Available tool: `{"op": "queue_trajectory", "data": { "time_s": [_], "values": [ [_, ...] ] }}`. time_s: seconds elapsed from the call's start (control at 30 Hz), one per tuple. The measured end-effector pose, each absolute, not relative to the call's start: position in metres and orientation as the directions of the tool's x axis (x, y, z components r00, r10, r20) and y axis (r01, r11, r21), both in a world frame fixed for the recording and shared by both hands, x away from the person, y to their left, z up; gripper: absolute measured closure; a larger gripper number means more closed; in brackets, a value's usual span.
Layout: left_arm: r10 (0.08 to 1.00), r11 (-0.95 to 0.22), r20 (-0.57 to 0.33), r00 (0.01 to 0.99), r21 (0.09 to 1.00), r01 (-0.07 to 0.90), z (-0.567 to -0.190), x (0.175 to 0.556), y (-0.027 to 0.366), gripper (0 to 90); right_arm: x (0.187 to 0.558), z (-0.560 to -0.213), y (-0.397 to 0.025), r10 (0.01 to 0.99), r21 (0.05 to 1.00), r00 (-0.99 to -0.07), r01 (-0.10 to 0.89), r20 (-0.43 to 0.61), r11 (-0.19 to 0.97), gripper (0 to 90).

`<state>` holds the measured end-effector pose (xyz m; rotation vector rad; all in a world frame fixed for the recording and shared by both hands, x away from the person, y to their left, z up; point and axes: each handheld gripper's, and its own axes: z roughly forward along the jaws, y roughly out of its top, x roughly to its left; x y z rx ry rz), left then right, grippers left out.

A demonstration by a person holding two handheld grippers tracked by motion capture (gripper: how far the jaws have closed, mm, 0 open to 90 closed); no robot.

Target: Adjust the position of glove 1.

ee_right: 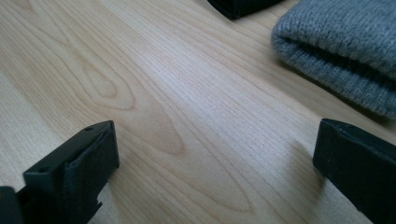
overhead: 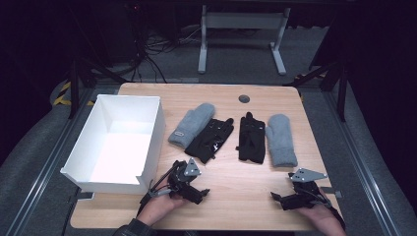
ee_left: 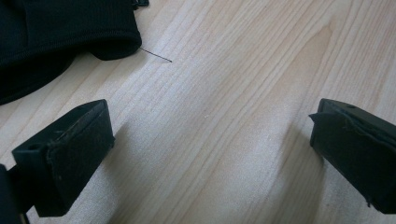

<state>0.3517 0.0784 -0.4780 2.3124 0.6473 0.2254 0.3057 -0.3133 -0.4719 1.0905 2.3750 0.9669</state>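
Both sets of jaws stand spread with nothing between them, low over bare wood at the near edge of the counter (overhead: 231, 196). From above, the left gripper (overhead: 199, 193) sits near the white box's (overhead: 118, 142) right near corner, and the right gripper (overhead: 279, 198) is well to the right of it, each in a hand coming up from the near side.

Beyond them four gloves lie in a row across the middle of the counter: a grey mitten (overhead: 193, 124) at the left with a black glove (overhead: 211, 140) overlapping its right side, then another black glove (overhead: 252, 137), then a second grey mitten (overhead: 282, 140) at the right. All look light, soft and limp, likely to fold and dangle when lifted; a pinch on the cuff, where the knit is doubled, should hold best.

The left gripper view shows a ribbed black cuff (ee_left: 56, 32) with a loose thread at far left, detail too fine to see from above. The right gripper view shows the grey mitten's cuff (ee_right: 341, 51) at far right, just ahead. The high view alone gives the box, open-topped and empty, at the left
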Motion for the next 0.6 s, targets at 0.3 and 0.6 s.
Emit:
{"op": "queue_trajectory", "data": {
  "time_s": [0.3,0.6],
  "values": [
    [0.488,-0.627,-0.023,0.873,0.686,0.368,-0.478,0.354,0.078,0.0,0.300,-0.459,-0.316,0.750,0.715,-0.661,0.512,-0.026,0.476,32.3],
    [0.487,-0.627,-0.023,0.873,0.687,0.368,-0.478,0.353,0.081,0.1,0.318,-0.435,-0.318,0.731,0.757,-0.680,0.449,-0.056,0.475,81.8]
  ]
}}
